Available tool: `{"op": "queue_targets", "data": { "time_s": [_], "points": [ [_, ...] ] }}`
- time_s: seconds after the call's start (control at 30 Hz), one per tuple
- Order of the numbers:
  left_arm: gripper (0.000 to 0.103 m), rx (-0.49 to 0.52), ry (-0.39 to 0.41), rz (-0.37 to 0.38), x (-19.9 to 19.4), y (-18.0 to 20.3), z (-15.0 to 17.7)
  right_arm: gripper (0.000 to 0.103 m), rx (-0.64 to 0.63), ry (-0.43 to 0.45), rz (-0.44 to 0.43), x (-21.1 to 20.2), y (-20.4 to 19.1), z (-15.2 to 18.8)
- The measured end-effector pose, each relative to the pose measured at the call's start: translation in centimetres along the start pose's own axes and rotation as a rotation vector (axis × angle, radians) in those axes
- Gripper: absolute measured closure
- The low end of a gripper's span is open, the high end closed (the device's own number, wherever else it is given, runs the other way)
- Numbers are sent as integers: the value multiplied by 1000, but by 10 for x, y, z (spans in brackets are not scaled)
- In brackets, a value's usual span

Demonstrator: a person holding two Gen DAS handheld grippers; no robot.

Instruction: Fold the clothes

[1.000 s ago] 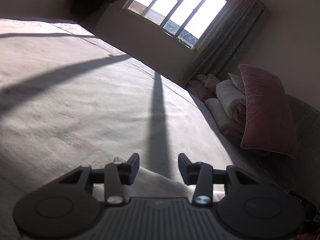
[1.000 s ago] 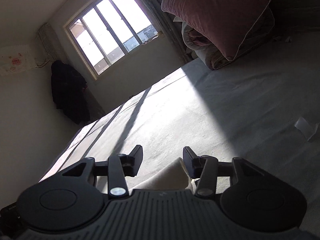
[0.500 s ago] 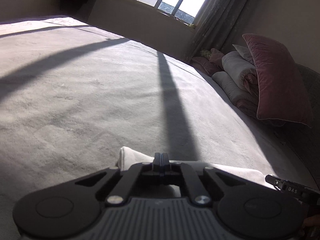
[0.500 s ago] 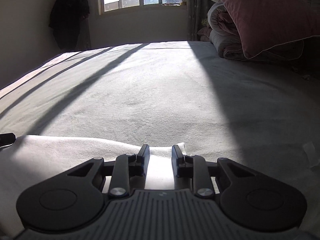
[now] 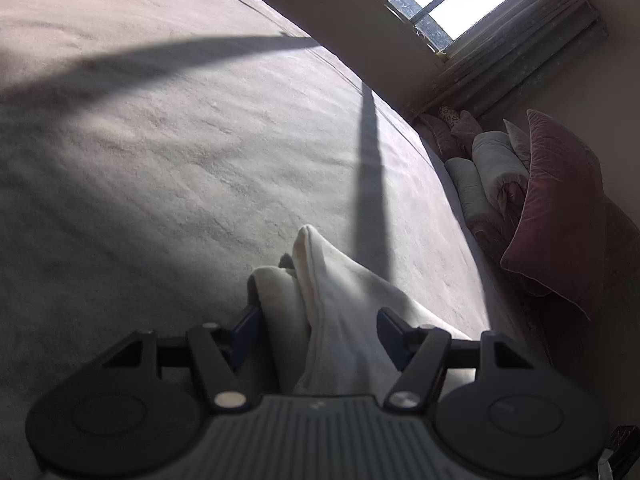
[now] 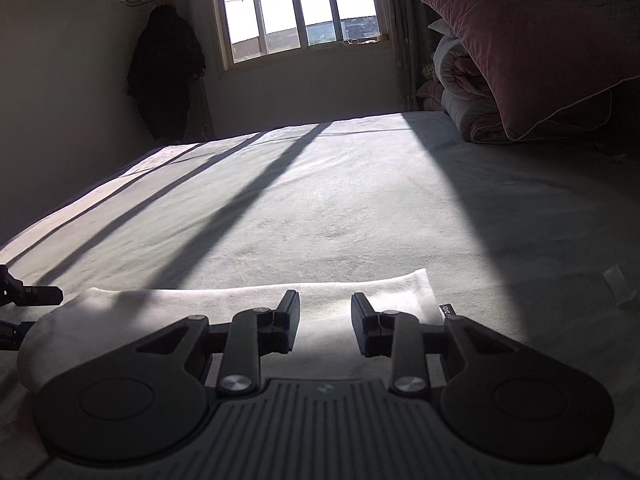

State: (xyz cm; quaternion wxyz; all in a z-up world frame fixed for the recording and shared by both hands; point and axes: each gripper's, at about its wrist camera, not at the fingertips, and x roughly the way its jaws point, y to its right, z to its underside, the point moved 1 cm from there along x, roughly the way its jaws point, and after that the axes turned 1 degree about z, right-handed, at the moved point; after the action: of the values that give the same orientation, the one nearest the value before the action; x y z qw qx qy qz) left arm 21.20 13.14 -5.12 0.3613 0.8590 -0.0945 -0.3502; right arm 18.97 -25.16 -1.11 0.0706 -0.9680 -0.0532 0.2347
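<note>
Cloth — pale, soft, limp and light, by its look — lies on the near bed, bunched between the spread jaws of the left gripper, flat under the parted right gripper; best pinched at hem corners.

A cream-white folded garment lies flat on the bed in sun. Its left end is bunched upward.
</note>
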Motion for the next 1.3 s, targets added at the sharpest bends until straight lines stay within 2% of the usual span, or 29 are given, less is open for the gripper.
{"op": "queue_targets", "data": {
  "time_s": [0.13, 0.27, 0.33, 0.4, 0.47, 0.53, 0.6, 0.67, 0.87, 0.97, 1.03, 1.07, 1.1, 1.23, 1.3],
  "points": [
    [37, -44, -43, -15, -9, -2, 10, 70, -17, -8, -69, 2, -11, 10],
    [25, -56, -28, -58, -19, 4, 18, 70, -29, 44, -141, -4, -16, 17],
    [25, -62, -19, -79, -24, 7, 22, 70, -35, 67, -177, -7, -18, 20],
    [25, -67, -11, -101, -29, 11, 26, 70, -47, 53, -225, -6, -20, 17],
    [25, -133, 1, -135, -35, 10, 39, 70, -71, 15, -252, 0, -24, 20],
    [23, -229, 37, -93, -47, 10, 54, 70, -96, -25, -276, 5, -28, 23],
    [15, -327, 69, -30, -49, 6, 70, 69, -128, -84, -266, 16, -33, 29],
    [15, -398, 103, 5, -46, 2, 84, 68, -122, -76, -279, 13, -32, 28],
    [16, -443, 319, 7, -32, 18, 101, 69, -73, -55, -305, 7, -28, 26],
    [16, -460, 432, -30, -28, 27, 109, 69, -29, -38, -360, 4, -28, 24],
    [21, -483, 497, -45, -25, 31, 116, 69, 7, -27, -389, 1, -29, 23],
    [28, -495, 529, -53, -24, 32, 119, 70, 27, -22, -406, -1, -30, 22],
    [35, -510, 551, -68, -23, 33, 123, 76, 32, -27, -426, -1, -32, 22],
    [51, -521, 605, -103, -21, 37, 131, 82, 9, -69, -489, -2, -44, 25],
    [66, -519, 618, -86, -20, 36, 133, 85, -3, -125, -496, 4, -49, 32]
  ]
}}
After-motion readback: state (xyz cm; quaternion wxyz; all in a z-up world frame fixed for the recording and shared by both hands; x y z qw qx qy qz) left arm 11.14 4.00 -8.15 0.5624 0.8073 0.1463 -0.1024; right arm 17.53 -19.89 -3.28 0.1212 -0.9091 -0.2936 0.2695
